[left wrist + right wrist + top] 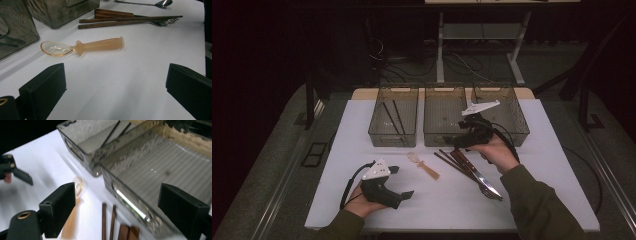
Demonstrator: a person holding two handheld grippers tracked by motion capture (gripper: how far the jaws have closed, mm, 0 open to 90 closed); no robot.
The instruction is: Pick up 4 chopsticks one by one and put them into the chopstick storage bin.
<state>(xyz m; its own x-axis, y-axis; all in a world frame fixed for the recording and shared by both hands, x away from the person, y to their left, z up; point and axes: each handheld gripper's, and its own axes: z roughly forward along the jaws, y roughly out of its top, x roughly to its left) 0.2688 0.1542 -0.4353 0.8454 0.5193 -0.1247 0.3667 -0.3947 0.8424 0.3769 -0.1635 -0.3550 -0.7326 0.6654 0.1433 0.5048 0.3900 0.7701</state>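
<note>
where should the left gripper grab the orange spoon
Grip the spoon by its thick straight handle, coming from above with the jaws across its width. It lies flat on the table with bare space around it. The bowl is thin and curved, probably a poorer hold. The left gripper is open.

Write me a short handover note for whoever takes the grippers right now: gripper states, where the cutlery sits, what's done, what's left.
Left gripper: open, holding nothing, low over the table, facing the orange spoon.
Right gripper: open, holding nothing, by the middle bin.
Done: two dark sticks lie in the left bin.
Left: the orange spoon, chopsticks, wooden-handled pieces, fork and metal spoon lie on the table.
</note>
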